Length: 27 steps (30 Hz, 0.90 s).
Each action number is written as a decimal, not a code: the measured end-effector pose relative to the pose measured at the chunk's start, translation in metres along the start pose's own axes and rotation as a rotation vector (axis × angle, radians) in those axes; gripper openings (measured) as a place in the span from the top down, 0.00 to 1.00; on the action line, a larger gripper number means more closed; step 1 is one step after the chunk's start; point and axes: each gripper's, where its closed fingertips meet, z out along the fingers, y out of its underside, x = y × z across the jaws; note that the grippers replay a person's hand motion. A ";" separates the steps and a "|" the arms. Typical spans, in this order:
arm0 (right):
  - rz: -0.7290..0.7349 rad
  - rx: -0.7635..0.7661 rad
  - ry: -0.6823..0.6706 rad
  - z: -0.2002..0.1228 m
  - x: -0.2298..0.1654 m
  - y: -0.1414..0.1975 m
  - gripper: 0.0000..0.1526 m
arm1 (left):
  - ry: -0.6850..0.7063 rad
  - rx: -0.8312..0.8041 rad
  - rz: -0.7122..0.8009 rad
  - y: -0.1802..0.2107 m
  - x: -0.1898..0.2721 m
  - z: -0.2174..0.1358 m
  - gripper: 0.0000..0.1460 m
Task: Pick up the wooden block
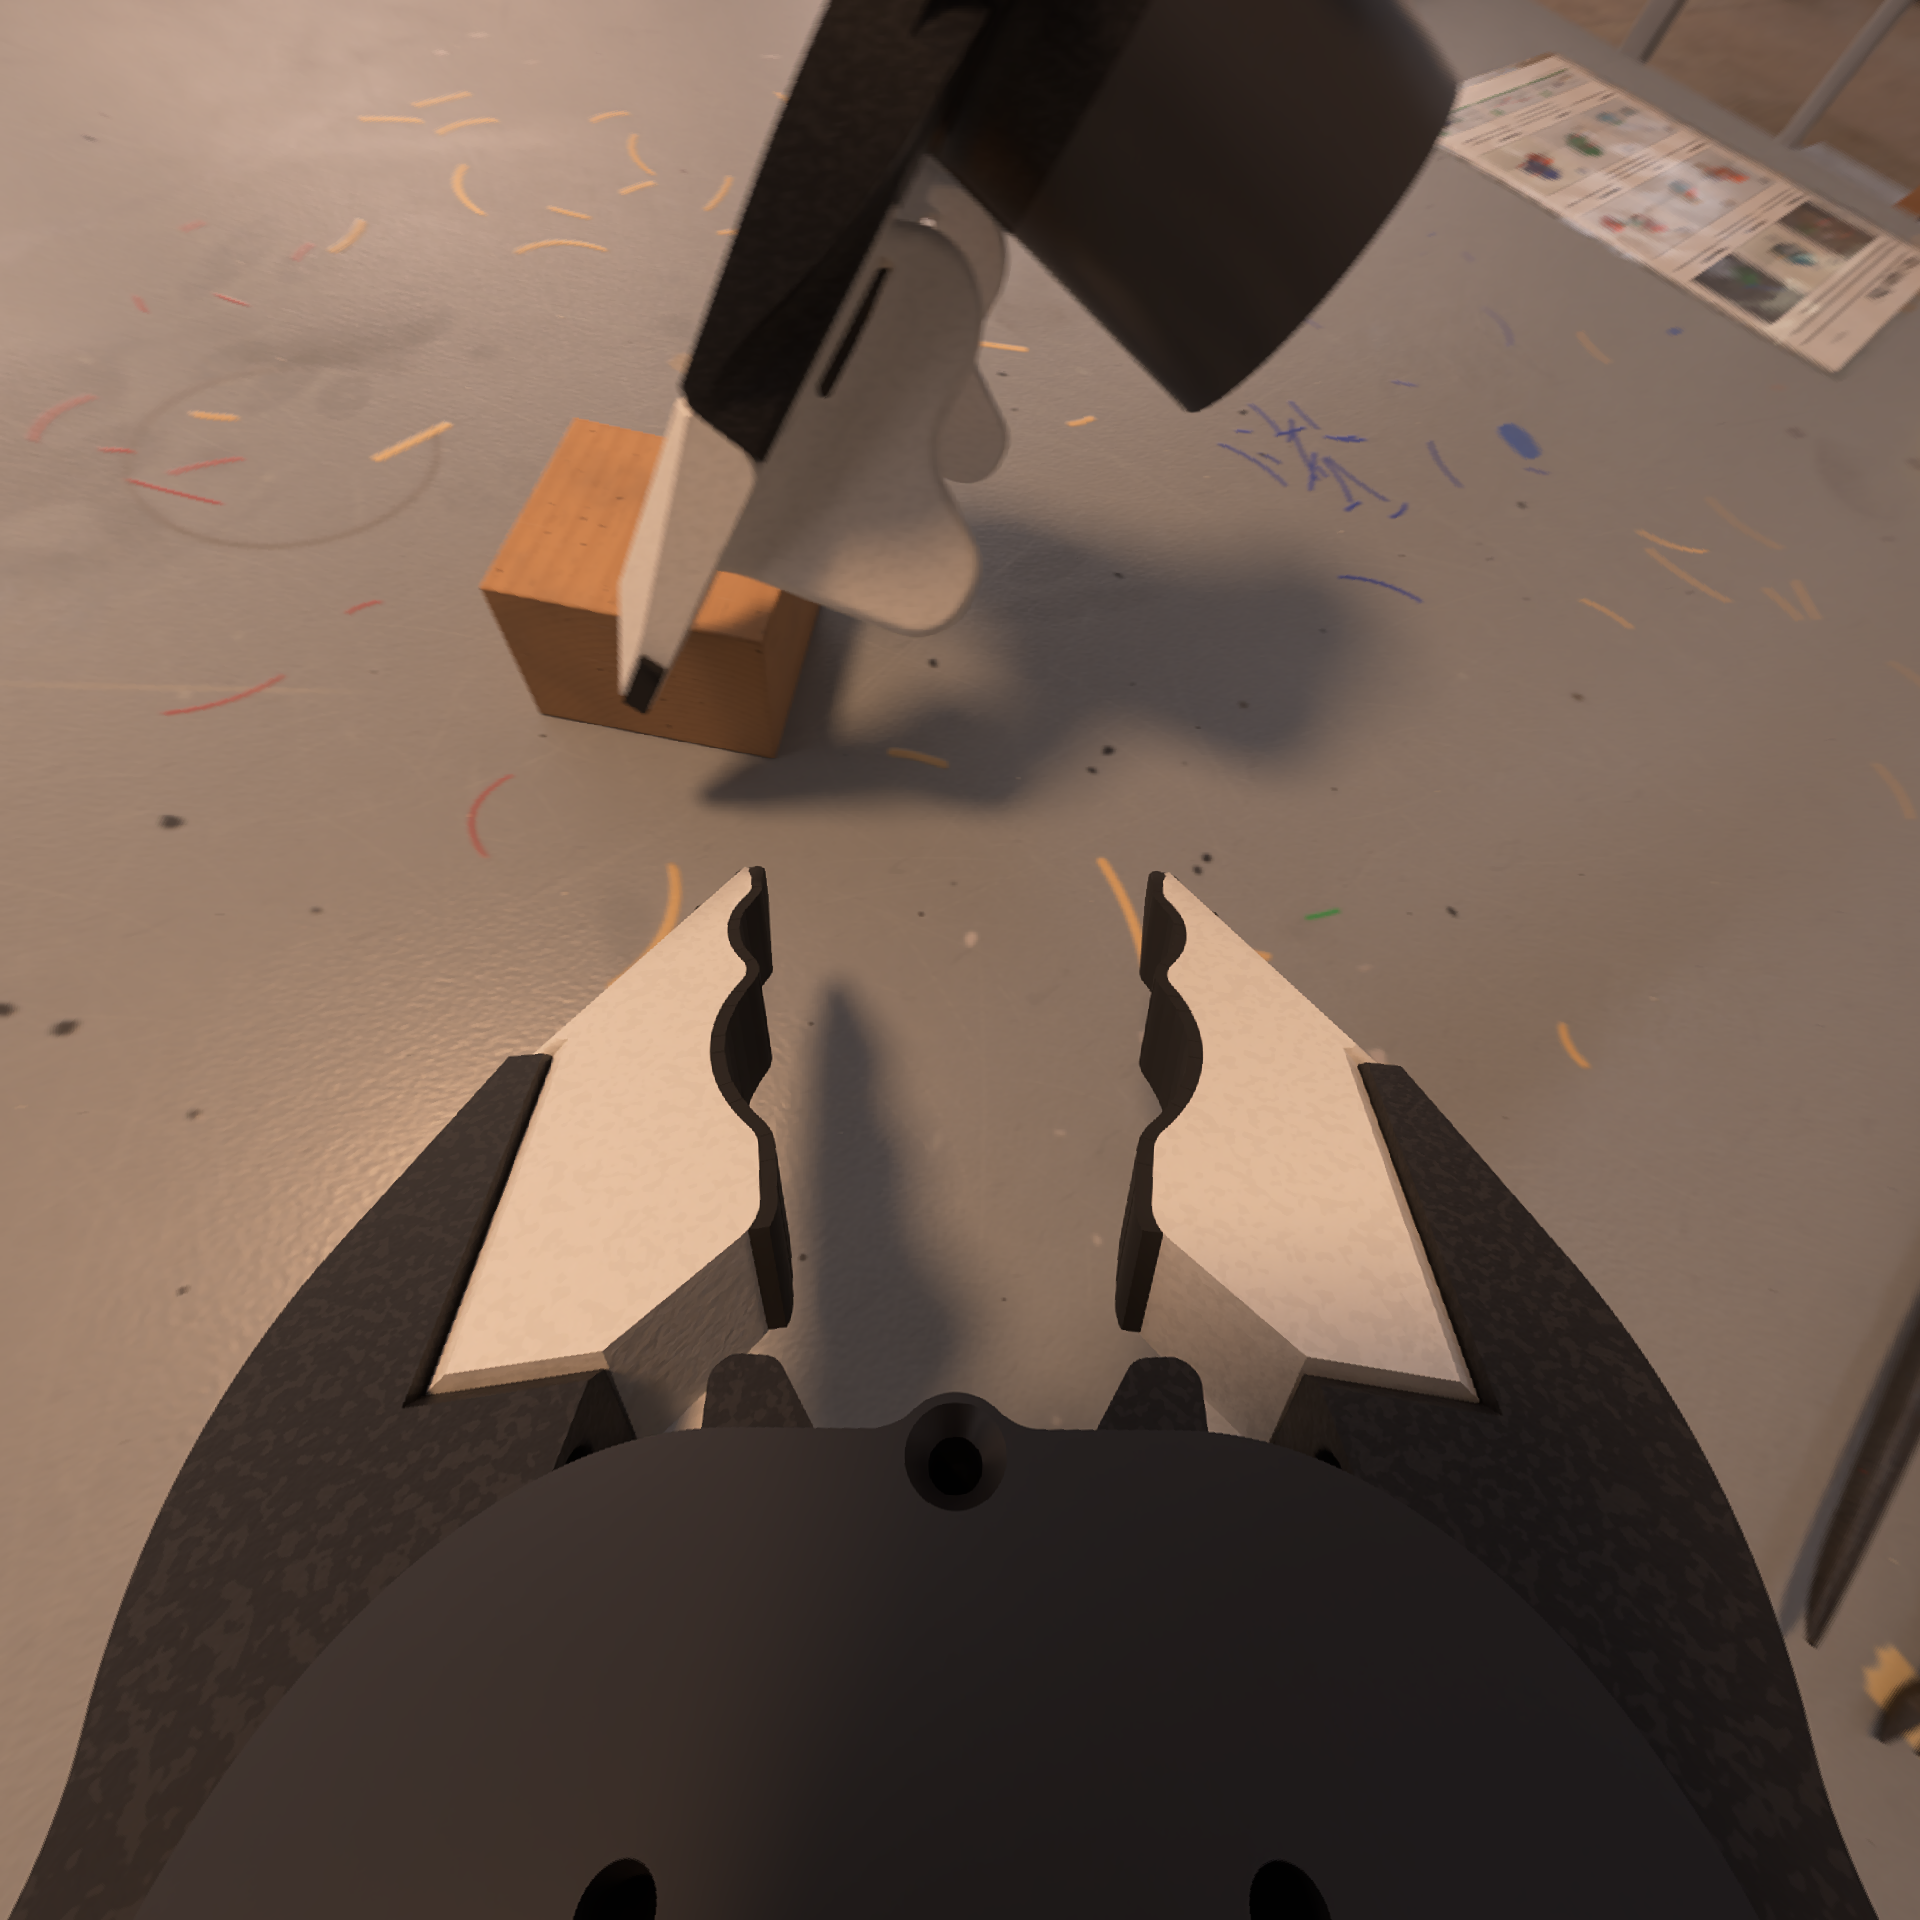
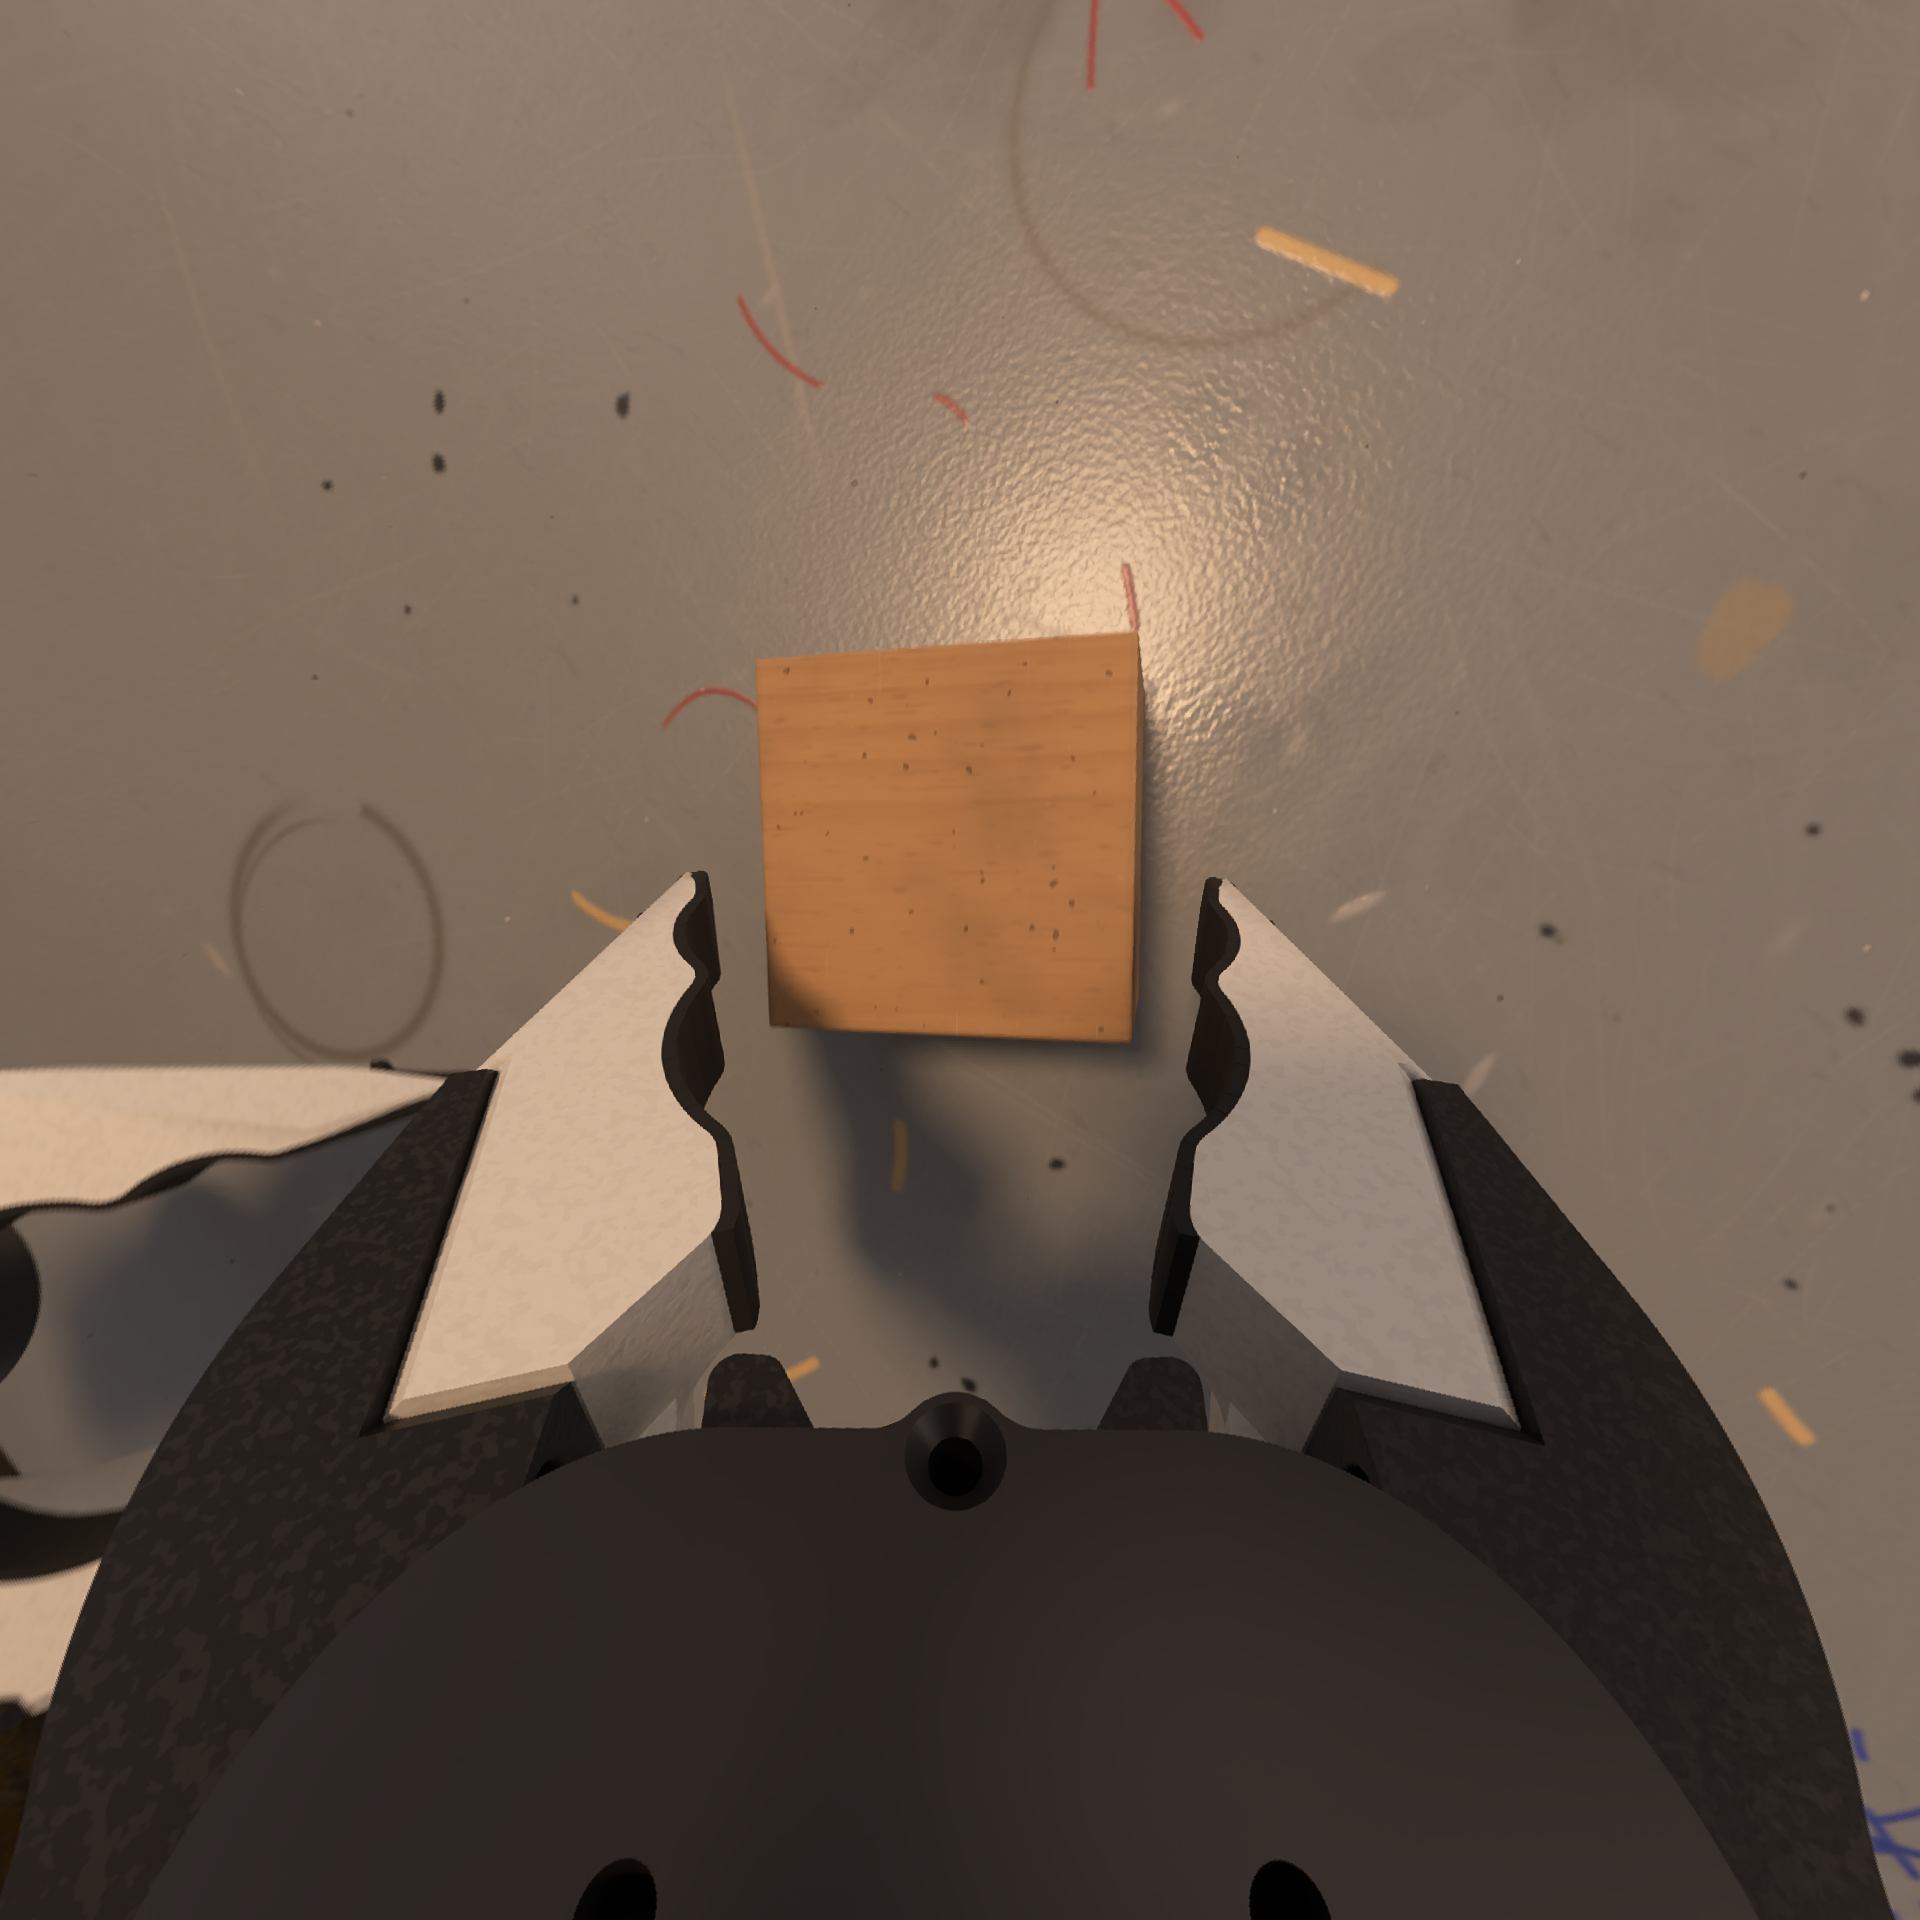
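Block (image 2: 948, 836) sat on table (image 2: 1455, 623), mid-surface, no edge near; not yet lifted. Right gripper (image 2: 956, 883) hung above it, jaws apart, straddling block, not touching. Left gripper (image 1: 956, 873) idle nearby, jaws apart, empty. Left to do: descend, close, lift.

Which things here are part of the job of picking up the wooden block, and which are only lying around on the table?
Part of the job:
- wooden block, resting on the table
- right gripper, open, above the block
- left gripper, open, away from the block

Only lying around:
- printed paper sheet, far corner
- dark pointed tool, at the edge
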 end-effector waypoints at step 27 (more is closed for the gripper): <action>-0.068 -0.122 0.177 0.006 0.004 0.005 0.50 | 0.165 -0.025 0.000 0.008 0.037 -0.002 0.47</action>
